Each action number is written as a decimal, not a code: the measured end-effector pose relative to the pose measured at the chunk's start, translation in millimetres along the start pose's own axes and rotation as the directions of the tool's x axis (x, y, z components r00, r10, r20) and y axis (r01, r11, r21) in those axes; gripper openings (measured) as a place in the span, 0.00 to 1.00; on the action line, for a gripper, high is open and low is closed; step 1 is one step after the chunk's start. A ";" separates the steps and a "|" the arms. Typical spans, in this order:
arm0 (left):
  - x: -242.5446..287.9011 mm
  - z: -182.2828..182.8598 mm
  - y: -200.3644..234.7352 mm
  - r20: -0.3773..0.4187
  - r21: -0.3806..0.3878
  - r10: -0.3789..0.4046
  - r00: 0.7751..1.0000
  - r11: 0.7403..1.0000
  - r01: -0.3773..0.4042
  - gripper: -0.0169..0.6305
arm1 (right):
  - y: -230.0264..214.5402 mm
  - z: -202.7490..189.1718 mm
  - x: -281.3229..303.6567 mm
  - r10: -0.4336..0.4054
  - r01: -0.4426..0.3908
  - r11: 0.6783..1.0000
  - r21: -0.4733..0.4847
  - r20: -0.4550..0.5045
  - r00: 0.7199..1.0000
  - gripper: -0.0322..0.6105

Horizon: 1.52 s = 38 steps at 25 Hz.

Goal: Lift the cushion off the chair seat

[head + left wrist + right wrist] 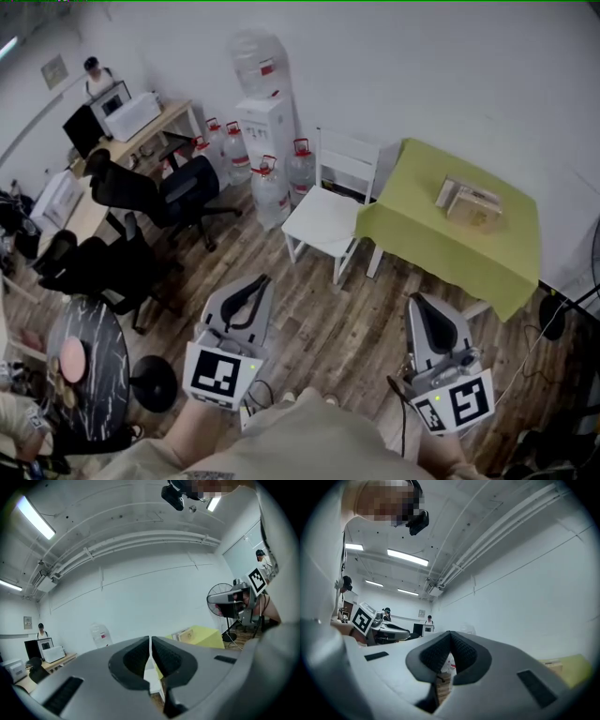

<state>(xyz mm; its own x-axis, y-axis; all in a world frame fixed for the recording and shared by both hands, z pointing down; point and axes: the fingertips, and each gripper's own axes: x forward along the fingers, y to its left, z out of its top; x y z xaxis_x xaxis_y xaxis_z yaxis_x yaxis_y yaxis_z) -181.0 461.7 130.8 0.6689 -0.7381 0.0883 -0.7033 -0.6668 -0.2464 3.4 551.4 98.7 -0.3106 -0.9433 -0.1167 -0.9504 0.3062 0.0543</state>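
Plainly, found both claws clenched and empty. Saw the left claw [258, 281] at 7 o'clock in the head view, above the wooden floor [347, 319] and aimed toward 12 o'clock. Read its ribbed pads in the left gripper view as pressed tight against each other, with nothing caught between. Saw the right claw [418, 302] at 5 o'clock, likewise closed on nothing in the right gripper view.

Spotted the white chair [330, 178] at 12 o'clock from the claws, well apart from both, its back toward the wall. Made out the pale cushion [323, 217] lying flat on that seat, untouched and hard to separate from the seat by colour. Noted the table [487, 262] under a green cloth just beside the chair, at its 3 o'clock, with cardboard boxes [469, 204] on top. Placed the water dispenser [267, 122] and a cluster of water jugs [274, 183] at 10 o'clock of the chair. Placed the black office chairs [159, 192] at 9 o'clock in the head view and a round black table [94, 375] at 8 o'clock.
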 end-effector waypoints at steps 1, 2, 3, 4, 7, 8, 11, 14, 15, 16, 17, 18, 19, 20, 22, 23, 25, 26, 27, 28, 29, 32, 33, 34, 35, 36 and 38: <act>0.9 0.0 -4.4 -0.003 0.000 0.002 1.000 1.000 -0.002 0.08 | -3.8 -1.3 -3.6 0.001 -0.001 1.000 0.004 0.000 1.000 0.09; 2.2 0.0 -9.3 -0.005 -0.001 0.003 1.000 1.000 -0.003 0.08 | -7.7 -2.7 -7.1 0.004 -0.004 1.000 0.008 0.000 1.000 0.09; 3.6 0.0 -14.3 -0.005 -0.002 0.003 1.000 1.000 -0.003 0.08 | -11.1 -4.3 -10.1 0.011 -0.011 1.000 0.012 0.001 1.000 0.09; 4.8 -0.1 -18.9 -0.001 -0.004 0.003 1.000 1.000 -0.003 0.08 | -13.7 -5.8 -12.4 0.018 -0.018 1.000 0.013 0.003 1.000 0.09; 4.4 -0.1 -27.0 0.030 -0.031 0.025 0.999 0.999 -0.024 0.08 | -20.2 -9.3 -16.6 0.011 -0.011 1.000 0.021 0.015 1.000 0.09; 2.9 1.6 -26.8 0.052 -0.052 0.043 0.998 0.998 -0.040 0.08 | -22.8 -9.4 -17.3 -0.003 0.002 1.000 0.029 0.022 1.000 0.09; 0.9 6.9 -23.1 0.099 -0.095 0.084 0.992 0.993 -0.074 0.10 | -30.9 -11.7 -16.8 -0.026 0.025 0.999 0.047 0.020 0.999 0.44; 10.2 5.8 -20.9 0.102 -0.114 0.081 0.991 0.991 -0.069 0.33 | -42.3 -18.2 -13.6 -0.046 0.046 0.998 0.036 0.003 0.999 0.47; 13.7 3.9 -19.6 0.104 -0.123 0.077 0.992 0.990 -0.064 0.33 | -45.0 -20.4 -11.4 -0.050 0.050 0.998 0.032 -0.001 0.999 0.47; 16.9 1.1 -17.3 0.105 -0.128 0.074 0.992 0.990 -0.061 0.33 | -46.8 -22.6 -8.6 -0.052 0.052 0.998 0.031 -0.004 0.999 0.47; 20.3 -2.4 -14.4 0.105 -0.130 0.074 0.992 0.990 -0.060 0.33 | -48.0 -25.0 -5.4 -0.053 0.053 0.998 0.032 -0.009 0.999 0.47; 24.0 -6.0 -11.8 0.102 -0.133 0.073 0.992 0.989 -0.059 0.33 | -49.0 -27.8 -2.3 -0.054 0.054 0.998 0.031 -0.016 0.998 0.47; 28.4 -9.4 -9.9 0.100 -0.138 0.072 0.992 0.989 -0.058 0.33 | -50.4 -30.8 0.7 -0.055 0.056 0.998 0.028 -0.026 0.998 0.47; 33.7 -12.0 -8.7 0.098 -0.143 0.069 0.993 0.988 -0.054 0.33 | -52.4 -33.9 3.7 -0.057 0.058 0.998 0.024 -0.037 0.998 0.47; 46.6 -15.8 -5.5 0.097 -0.149 0.059 0.994 0.988 -0.044 0.33 | -58.4 -39.0 10.9 -0.066 0.067 0.998 0.017 -0.051 0.997 0.47; 53.8 -17.5 -3.0 0.097 -0.151 0.054 0.994 0.988 -0.039 0.33 | -62.6 -41.0 15.2 -0.074 0.075 0.997 0.015 -0.053 0.996 0.47; 69.0 -20.3 3.1 0.097 -0.159 0.041 0.994 0.987 -0.025 0.33 | -73.1 -44.1 25.6 -0.095 0.096 0.995 0.013 -0.051 0.994 0.47; 76.8 -21.3 6.6 0.096 -0.163 0.036 0.995 0.986 -0.020 0.33 | -78.6 -45.5 31.9 -0.104 0.105 0.994 0.011 -0.050 0.993 0.45; 84.6 -22.0 10.5 0.095 -0.164 0.031 0.995 0.986 -0.015 0.33 | -83.9 -46.9 39.1 -0.112 0.112 0.994 0.011 -0.051 0.992 0.45; 92.5 -22.8 15.1 0.097 -0.160 0.028 0.995 0.987 -0.012 0.33 | -88.9 -48.4 47.2 -0.118 0.119 0.993 0.010 -0.052 0.992 0.45; 100.4 -24.2 20.7 0.097 -0.154 0.026 0.995 0.988 -0.011 0.33 | -93.4 -50.0 56.1 -0.124 0.125 0.992 0.009 -0.054 0.991 0.45; 124.2 -31.6 43.4 0.077 -0.155 0.023 0.997 0.988 -0.011 0.33 | -103.8 -56.6 87.9 -0.133 0.134 0.991 0.008 -0.068 0.989 0.45; 132.7 -33.7 52.3 0.071 -0.160 0.022 0.997 0.987 -0.010 0.33 | -106.6 -59.3 99.6 -0.131 0.132 0.991 0.010 -0.075 0.988 0.45; 141.6 -36.1 61.4 0.064 -0.165 0.020 0.998 0.986 -0.009 0.33 | -109.5 -62.0 111.8 -0.129 0.130 0.991 0.011 -0.083 0.988 0.45; 150.5 -39.0 70.9 0.057 -0.169 0.018 0.998 0.986 -0.008 0.33 | -112.4 -64.8 124.5 -0.128 0.129 0.992 0.012 -0.090 0.988 0.45; 159.2 -42.2 80.8 0.049 -0.171 0.017 0.999 0.985 -0.008 0.33 | -115.0 -67.7 137.5 -0.127 0.128 0.992 0.012 -0.097 0.987 0.45; 176.9 -49.3 101.7 0.035 -0.173 0.015 0.999 0.985 -0.009 0.33 | -119.4 -74.1 164.8 -0.125 0.127 0.992 0.013 -0.112 0.986 0.45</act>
<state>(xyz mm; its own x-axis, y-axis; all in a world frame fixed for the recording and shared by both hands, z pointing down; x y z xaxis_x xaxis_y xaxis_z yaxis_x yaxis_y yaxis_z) -146.1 258.2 169.0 0.6660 -0.7442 0.0509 -0.7403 -0.6679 -0.0770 66.8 349.9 146.5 -0.1856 -0.9826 -0.0105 -0.9823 0.1852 0.0261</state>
